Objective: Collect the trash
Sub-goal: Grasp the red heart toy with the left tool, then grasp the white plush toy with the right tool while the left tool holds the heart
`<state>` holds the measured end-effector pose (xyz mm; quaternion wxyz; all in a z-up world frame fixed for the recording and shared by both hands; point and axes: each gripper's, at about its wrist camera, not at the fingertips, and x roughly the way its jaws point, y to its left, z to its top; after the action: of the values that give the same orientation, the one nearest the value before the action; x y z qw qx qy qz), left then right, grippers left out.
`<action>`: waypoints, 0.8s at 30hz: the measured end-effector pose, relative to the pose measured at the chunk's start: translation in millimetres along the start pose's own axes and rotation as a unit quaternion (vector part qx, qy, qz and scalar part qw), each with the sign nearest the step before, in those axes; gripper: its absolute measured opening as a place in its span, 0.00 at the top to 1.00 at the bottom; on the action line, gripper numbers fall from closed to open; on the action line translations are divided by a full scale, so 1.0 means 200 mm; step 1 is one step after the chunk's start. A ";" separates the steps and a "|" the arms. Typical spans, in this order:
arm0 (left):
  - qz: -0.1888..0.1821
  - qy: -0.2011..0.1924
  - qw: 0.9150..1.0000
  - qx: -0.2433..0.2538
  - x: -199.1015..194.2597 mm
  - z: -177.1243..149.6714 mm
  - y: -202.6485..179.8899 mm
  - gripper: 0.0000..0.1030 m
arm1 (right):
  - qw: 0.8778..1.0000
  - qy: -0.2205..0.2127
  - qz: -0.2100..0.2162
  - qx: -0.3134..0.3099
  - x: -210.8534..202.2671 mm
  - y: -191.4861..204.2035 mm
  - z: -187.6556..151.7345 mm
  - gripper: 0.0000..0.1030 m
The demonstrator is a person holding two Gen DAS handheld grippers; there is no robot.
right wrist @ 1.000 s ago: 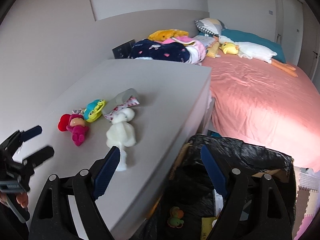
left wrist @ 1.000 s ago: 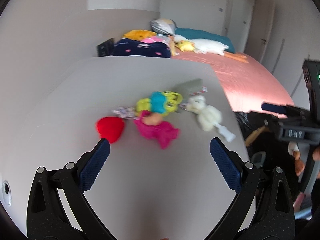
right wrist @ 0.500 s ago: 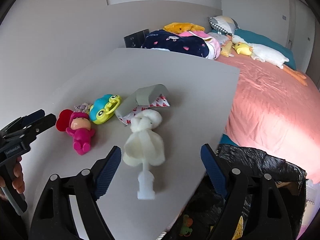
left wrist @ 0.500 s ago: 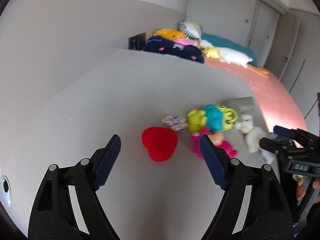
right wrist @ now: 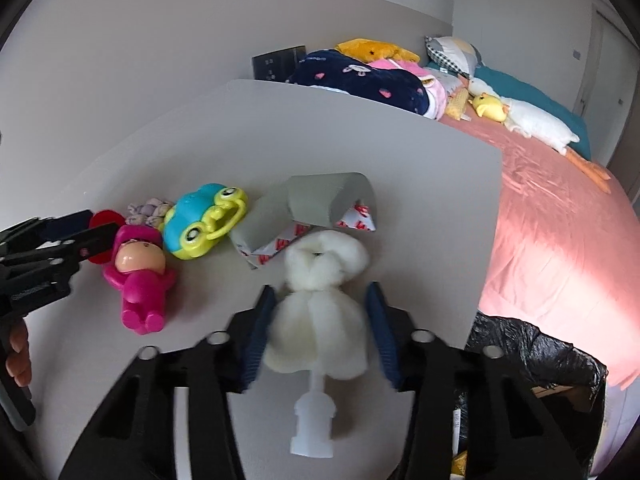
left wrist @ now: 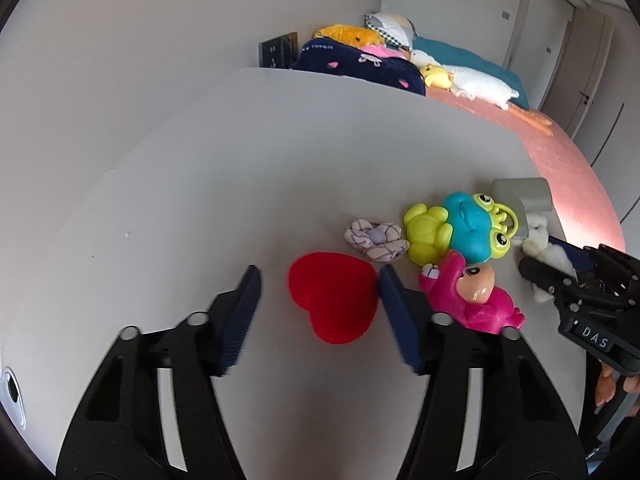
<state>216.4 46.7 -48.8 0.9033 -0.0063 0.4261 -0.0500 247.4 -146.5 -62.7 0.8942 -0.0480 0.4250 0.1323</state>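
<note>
On the grey table top (left wrist: pixel 240 168) lie a red heart cushion (left wrist: pixel 334 296), a small checked cloth flower (left wrist: pixel 376 238), a blue and yellow frog toy (left wrist: pixel 460 228), a pink doll (left wrist: pixel 472 296), a grey foam strip with red-printed tape (right wrist: pixel 320 204) and a white fluffy duster with a white plastic handle (right wrist: pixel 320 328). My left gripper (left wrist: pixel 318 276) is open with its jaws either side of the heart. My right gripper (right wrist: pixel 320 298) is open and straddles the duster's fluffy body. The right gripper also shows in the left wrist view (left wrist: pixel 552 260).
A black trash bag (right wrist: pixel 532 356) stands open below the table's right edge, beside a bed with a pink cover (right wrist: pixel 560 216). Plush toys and pillows (right wrist: pixel 368 76) lie at the bed's head. A wall (left wrist: pixel 120 60) runs along the table's left side.
Both grippers moved forward and down toward the table. The left closed in around the red heart; the right came from over the bag to straddle the white duster.
</note>
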 end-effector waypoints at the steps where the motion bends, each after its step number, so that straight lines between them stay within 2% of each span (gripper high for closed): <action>1: 0.001 0.004 1.000 0.003 0.01 0.00 -0.01 0.55 | 1.000 0.001 -0.001 -0.002 0.00 0.00 0.00 0.61; 6: 0.009 -0.001 1.000 0.005 0.01 0.00 -0.01 0.57 | 1.000 -0.002 0.007 0.002 -0.02 -0.01 -0.02 0.65; 17: 0.013 -0.013 1.000 -0.001 -0.07 -0.01 -0.03 0.57 | 0.999 -0.007 0.030 0.019 -0.13 -0.06 -0.05 0.66; 24: 0.025 -0.020 0.999 -0.017 -0.20 -0.04 -0.02 0.57 | 0.998 -0.022 0.046 0.026 -0.25 -0.08 -0.07 0.66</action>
<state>185.5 45.8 -23.3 0.9125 -0.0118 0.4085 -0.0198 210.9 -174.5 -33.7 0.8972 -0.0022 0.4102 0.1636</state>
